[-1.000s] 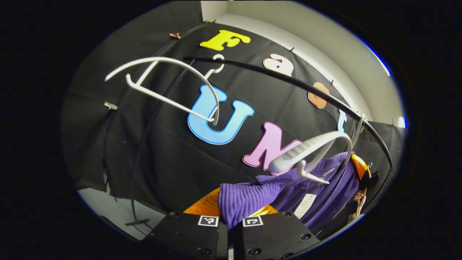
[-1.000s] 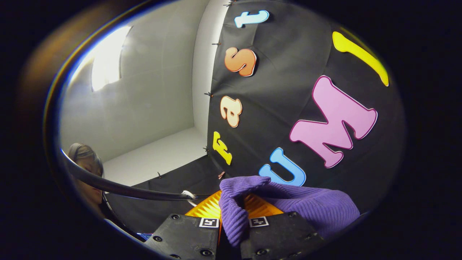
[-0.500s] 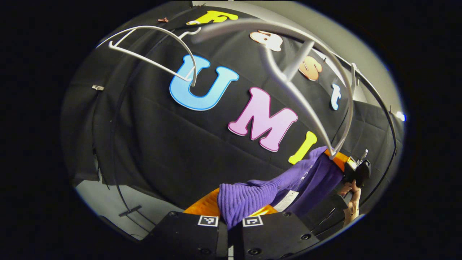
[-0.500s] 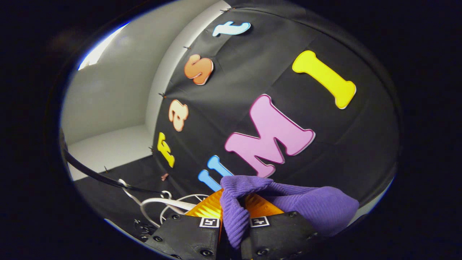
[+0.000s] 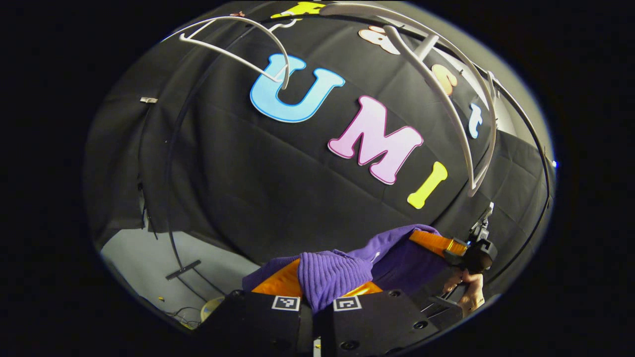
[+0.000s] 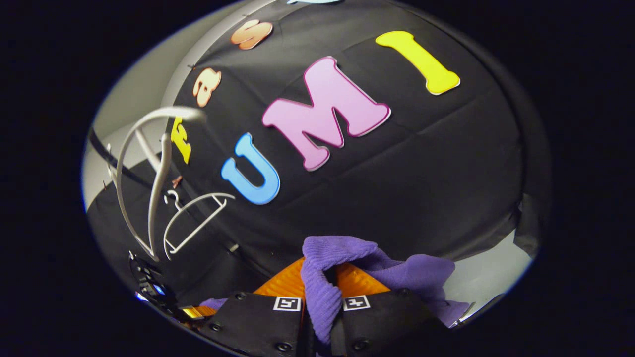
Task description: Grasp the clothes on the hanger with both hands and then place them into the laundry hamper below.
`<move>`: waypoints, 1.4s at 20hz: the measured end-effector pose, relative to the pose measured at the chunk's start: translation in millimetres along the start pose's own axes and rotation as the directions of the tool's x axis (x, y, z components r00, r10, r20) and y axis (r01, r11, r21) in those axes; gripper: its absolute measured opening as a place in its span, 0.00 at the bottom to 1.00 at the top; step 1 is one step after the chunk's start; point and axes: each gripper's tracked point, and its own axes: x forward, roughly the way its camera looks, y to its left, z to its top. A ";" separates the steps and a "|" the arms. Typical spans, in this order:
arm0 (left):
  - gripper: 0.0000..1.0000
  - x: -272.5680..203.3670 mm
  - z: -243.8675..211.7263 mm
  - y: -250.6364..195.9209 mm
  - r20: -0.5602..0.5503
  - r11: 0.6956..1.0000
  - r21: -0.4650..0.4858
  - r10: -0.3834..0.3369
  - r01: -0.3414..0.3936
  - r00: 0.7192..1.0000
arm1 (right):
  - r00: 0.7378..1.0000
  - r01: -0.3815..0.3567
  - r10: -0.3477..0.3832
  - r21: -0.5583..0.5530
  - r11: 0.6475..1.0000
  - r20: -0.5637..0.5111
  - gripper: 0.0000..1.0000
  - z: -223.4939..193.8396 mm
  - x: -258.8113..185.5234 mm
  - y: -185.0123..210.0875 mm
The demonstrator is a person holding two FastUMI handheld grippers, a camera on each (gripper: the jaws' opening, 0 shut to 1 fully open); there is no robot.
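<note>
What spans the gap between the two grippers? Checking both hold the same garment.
The purple sweater stretches from the left gripper to the right gripper, seen in the left gripper view.

A fold of purple knit garment [image 6: 327,277] is pinched between the fingers of the right gripper [image 6: 321,297], more of it bunched to the right. Two bare white hangers [image 6: 154,183] are seen at left, against the black cloth wall [image 6: 421,173].

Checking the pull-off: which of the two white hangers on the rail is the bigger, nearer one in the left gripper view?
The thick hanger on the right, sweeping down toward the purple garment. The thin hanger hangs smaller, upper left.
</note>
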 end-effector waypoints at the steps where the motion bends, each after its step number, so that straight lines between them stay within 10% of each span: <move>1: 0.10 -1.2 -6.3 1.5 -0.015 1.000 -0.006 0.007 -0.007 1.000 | 0.999 0.014 -0.016 -0.032 0.999 -0.048 0.15 -19.8 -0.4 0.9; 11: 0.10 -10.1 -39.7 -1.4 -0.123 0.999 -0.039 0.027 -0.032 0.992 | 0.948 -0.083 0.090 0.037 0.996 -0.307 0.16 -145.7 -47.6 90.7; 19: 0.10 -70.8 17.1 -58.7 -0.041 0.997 0.050 -0.051 0.053 0.998 | 0.939 -0.252 0.233 -0.046 0.967 -0.252 0.16 -107.2 -94.8 178.2; 28: 0.10 -81.2 -11.5 -44.1 -0.117 1.000 0.006 -0.025 0.026 0.993 | 0.946 -0.136 0.066 -0.204 0.969 -0.319 0.16 -146.8 -83.5 156.0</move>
